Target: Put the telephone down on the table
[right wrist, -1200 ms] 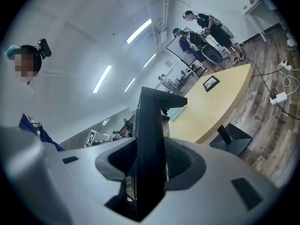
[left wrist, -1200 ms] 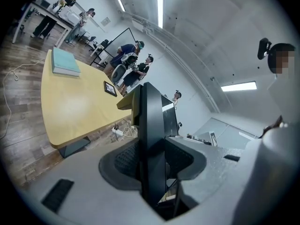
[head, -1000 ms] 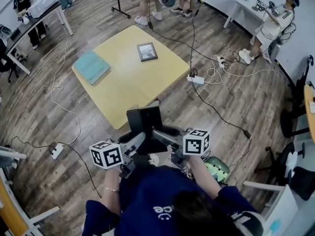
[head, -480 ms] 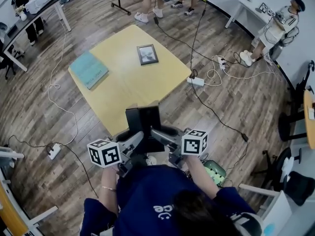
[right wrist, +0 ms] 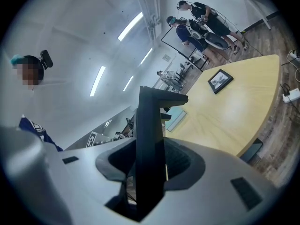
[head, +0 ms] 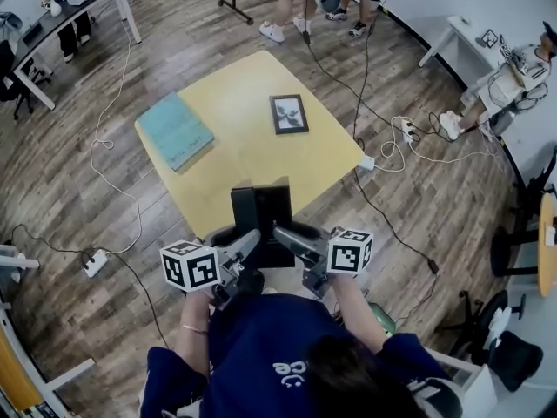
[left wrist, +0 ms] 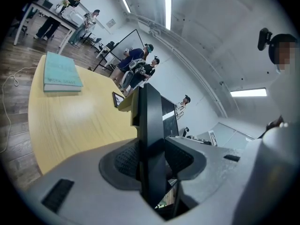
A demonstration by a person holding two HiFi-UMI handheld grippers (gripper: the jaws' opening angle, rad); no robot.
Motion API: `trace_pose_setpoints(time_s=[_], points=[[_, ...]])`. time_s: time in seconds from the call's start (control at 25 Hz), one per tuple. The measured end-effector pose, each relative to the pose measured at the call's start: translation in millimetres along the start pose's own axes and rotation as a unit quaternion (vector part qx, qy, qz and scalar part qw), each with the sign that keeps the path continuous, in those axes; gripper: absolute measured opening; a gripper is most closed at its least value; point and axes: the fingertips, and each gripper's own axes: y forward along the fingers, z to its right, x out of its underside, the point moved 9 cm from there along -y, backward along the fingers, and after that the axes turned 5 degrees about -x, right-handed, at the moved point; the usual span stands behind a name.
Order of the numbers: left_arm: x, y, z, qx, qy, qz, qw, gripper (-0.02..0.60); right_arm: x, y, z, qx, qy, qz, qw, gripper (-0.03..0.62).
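I hold a black telephone (head: 261,219) upright between both grippers, over the near corner of the yellow table (head: 235,159). My left gripper (head: 247,244) is shut on its left side and my right gripper (head: 280,237) on its right side. In the left gripper view the telephone (left wrist: 151,135) stands as a dark slab pressed between the pads of the left gripper (left wrist: 152,159). In the right gripper view the right gripper (right wrist: 150,165) clamps the telephone (right wrist: 150,135) the same way. Its underside is hidden, so I cannot tell whether it touches the table.
A teal book (head: 176,131) lies at the table's left and a framed picture (head: 288,114) at its far right. Cables and a power strip (head: 365,162) lie on the wooden floor. People stand beyond the table (head: 291,7), and desks line the room's edges.
The head view has shifted, so the table, book and picture sit slightly lower and further right. Both grippers keep their hold on the telephone.
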Motion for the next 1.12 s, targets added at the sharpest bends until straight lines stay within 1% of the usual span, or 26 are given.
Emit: trace_pose_setpoints(time_s=[0.16,0.36,0.56,0.76,1.04,1.12], points=[[-26.2,4.6,-22.1,0.001,0.005,0.001,1.0,0.163,-20.3,26.9,12.1,-0.005,0.002,-0.006,1.0,0.179],[-53.1,4.5,-44.3,0.003,-0.002,0.007,1.0,0.163,-40.8,55.5,19.1,-0.004,-0.007,-0.009,1.0,0.179],[-73.6,10.4,-52.3,0.005,-0.002,0.013,0.9999,0.161,-59.7,68.4,24.3,-0.004,-0.01,-0.005,1.0,0.179],[-93.4,25.5,-57.1,0.002,-0.004,0.033,0.9994,0.161,-87.8,76.5,37.9,-0.012,-0.023,-0.014,1.0,0.179],[-123.8,48.6,-70.8,-0.026,-0.01,0.052,0.9982,0.161,-127.7,97.4,68.2,-0.038,-0.017,-0.038,0.998,0.179],[-129.6,53.2,-75.9,-0.038,-0.018,0.06,0.9973,0.161,-136.4,105.0,77.4,-0.044,-0.014,-0.048,0.998,0.178]])
